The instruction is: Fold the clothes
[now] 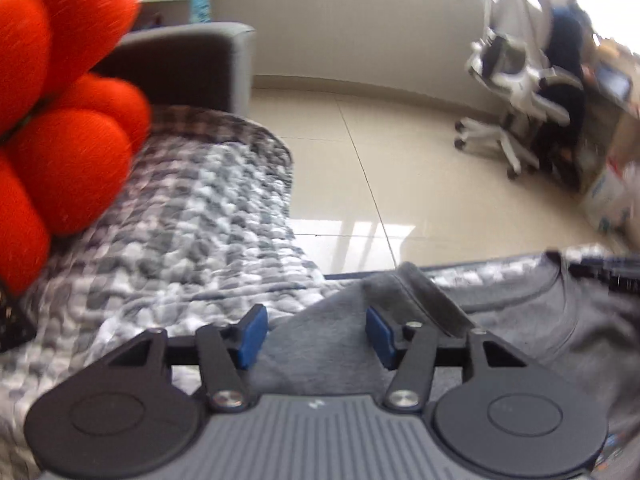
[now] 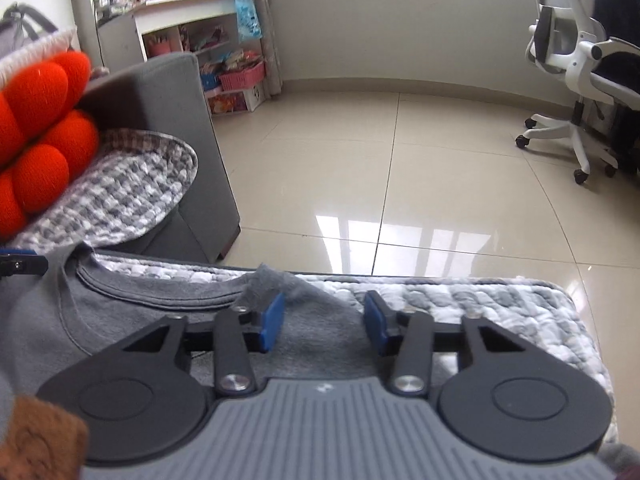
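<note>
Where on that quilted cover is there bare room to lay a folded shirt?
The clearest bare patch of the quilted cover lies right of the grey shirt, running to the cover's rounded corner. Another lies between the shirt and the red cushion. The middle is crowded: the shirt spreads there, under the open left gripper and right gripper.

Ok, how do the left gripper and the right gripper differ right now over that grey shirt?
The left gripper has wider-set jaws than the right gripper. Left sits by a turned-up fold of the grey shirt, right by a fuzzy raised corner near the collar. Both are open, blue pads clear of cloth, shirt beneath them.
</note>
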The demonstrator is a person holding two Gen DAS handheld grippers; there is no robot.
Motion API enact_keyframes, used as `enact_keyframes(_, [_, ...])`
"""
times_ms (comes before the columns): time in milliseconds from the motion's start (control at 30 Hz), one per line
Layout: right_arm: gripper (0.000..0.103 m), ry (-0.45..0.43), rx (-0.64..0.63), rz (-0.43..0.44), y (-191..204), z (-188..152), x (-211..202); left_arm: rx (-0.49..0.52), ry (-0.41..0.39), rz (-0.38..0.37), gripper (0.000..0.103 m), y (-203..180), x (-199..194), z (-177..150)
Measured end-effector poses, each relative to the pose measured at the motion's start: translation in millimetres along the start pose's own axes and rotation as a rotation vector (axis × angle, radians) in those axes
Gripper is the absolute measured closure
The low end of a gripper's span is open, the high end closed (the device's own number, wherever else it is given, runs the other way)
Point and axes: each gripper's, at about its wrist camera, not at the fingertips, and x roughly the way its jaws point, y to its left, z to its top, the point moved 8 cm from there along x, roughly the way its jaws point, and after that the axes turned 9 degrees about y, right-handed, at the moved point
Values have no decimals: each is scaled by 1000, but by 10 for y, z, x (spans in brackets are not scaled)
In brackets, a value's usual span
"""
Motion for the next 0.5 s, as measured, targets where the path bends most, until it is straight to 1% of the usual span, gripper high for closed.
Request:
enact_keyframes(33, [71, -5, -12, -11, 28, -10, 13, 29, -3, 19, 49, -52, 23, 2])
enact_keyframes(67, [77, -14, -26, -21, 48, -25, 8, 52, -7, 35, 53, -98, 42, 3])
enact_keyframes(100, [83, -23, -41, -32, 65, -37, -2, 54, -12, 38, 62, -112, 47, 5])
enact_keyframes(133, [97, -30, -58, -44, 84, -48, -10, 50, -17, 46, 75, -107, 48, 11])
enact_keyframes(167, [98, -38, -75, -58, 99, -59, -26, 43, -21, 52, 84, -99, 40, 20])
enact_keyframes(200, [99, -52, -82, -73, 103, -65, -55, 32, -29, 53, 99, -87, 16, 37])
enact_keyframes(267, [99, -98, -72, -101, 96, -35, -140, 1, -56, 50, 100, -66, -50, 75])
enact_keyframes(367, [100, -164, -52, -126, 77, 66, -244, -34, -121, 74, 100, -59, -146, 145])
enact_keyframes(433, [100, -164, -55, -137, 86, 122, -205, -35, -107, 98, 100, -52, -64, 147])
enact_keyframes(500, [100, -127, -60, -144, 89, 117, -76, -41, -67, 110, 98, -32, 74, 110])
